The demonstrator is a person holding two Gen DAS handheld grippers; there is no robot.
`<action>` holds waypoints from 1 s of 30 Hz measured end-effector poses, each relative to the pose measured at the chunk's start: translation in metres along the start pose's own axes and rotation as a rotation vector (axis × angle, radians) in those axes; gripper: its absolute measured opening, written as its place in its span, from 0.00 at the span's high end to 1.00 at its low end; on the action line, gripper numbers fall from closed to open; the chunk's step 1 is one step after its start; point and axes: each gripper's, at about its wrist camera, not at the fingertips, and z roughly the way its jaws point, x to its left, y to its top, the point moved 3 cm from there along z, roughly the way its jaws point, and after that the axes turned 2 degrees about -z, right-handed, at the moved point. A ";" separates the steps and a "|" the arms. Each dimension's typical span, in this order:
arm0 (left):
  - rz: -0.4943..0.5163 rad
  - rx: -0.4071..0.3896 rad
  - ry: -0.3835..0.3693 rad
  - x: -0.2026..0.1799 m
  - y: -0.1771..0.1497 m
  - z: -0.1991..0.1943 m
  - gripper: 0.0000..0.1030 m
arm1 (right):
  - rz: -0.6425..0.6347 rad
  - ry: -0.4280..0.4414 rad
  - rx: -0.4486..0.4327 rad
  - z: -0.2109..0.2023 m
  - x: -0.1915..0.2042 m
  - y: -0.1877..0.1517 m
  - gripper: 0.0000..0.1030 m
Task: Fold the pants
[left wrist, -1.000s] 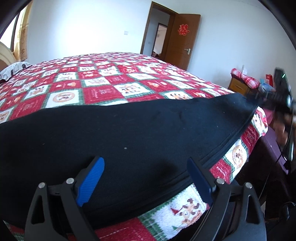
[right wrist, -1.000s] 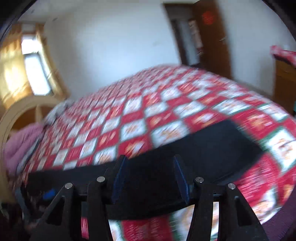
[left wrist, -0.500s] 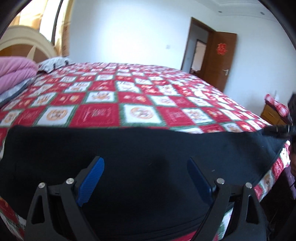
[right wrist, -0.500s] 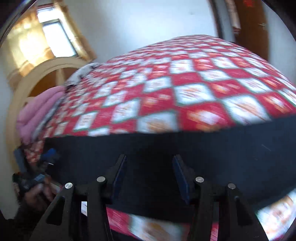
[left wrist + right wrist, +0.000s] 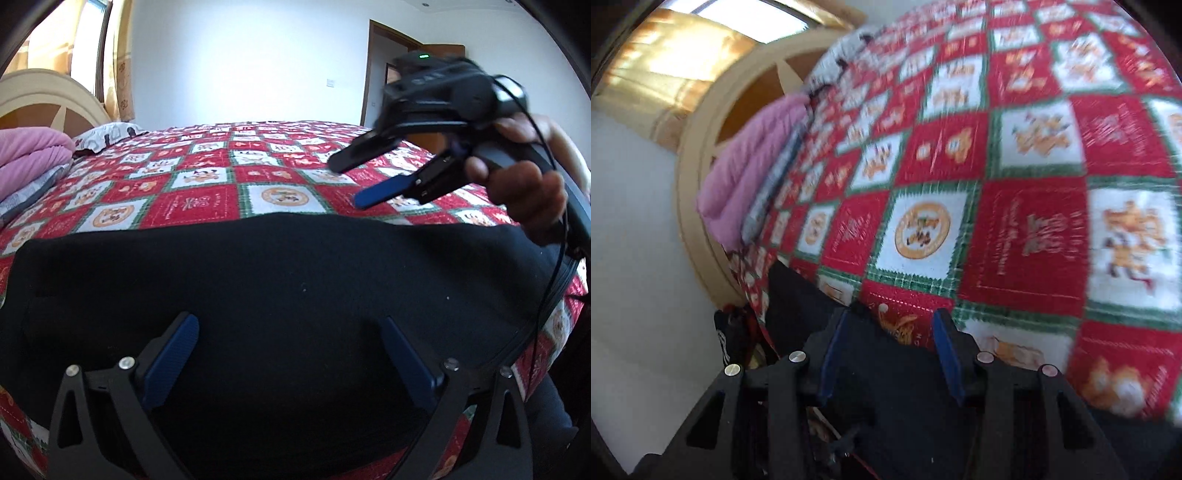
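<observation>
With both grippers, left (image 5: 288, 354) and right (image 5: 354, 184), wide and empty above the pants (image 5: 280, 280), we judge folding barely begun.

The pants (image 5: 295, 280) are plain black cloth, laid flat in a broad band across the near side of the bed, running from left to right in the left wrist view. The far edge is a fairly straight line, with a squared corner at the left end. A seam or hem line curves along the lower right edge. Small pale specks of lint dot the surface, which shows few wrinkles
</observation>
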 end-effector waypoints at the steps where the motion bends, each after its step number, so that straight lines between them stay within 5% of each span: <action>1: 0.002 -0.004 0.001 0.000 -0.001 0.000 0.00 | 0.007 0.013 0.027 0.006 -0.001 0.001 0.52; 9: 0.030 -0.027 0.019 -0.003 -0.005 0.001 0.00 | 0.080 0.192 0.256 0.033 0.001 -0.021 0.52; 19: 0.031 -0.034 0.018 -0.002 -0.005 0.001 0.00 | -0.163 0.174 0.295 0.033 0.037 -0.050 0.52; 30: 0.032 -0.035 0.019 -0.002 -0.005 0.000 0.00 | 0.123 0.352 0.320 0.071 0.012 -0.014 0.52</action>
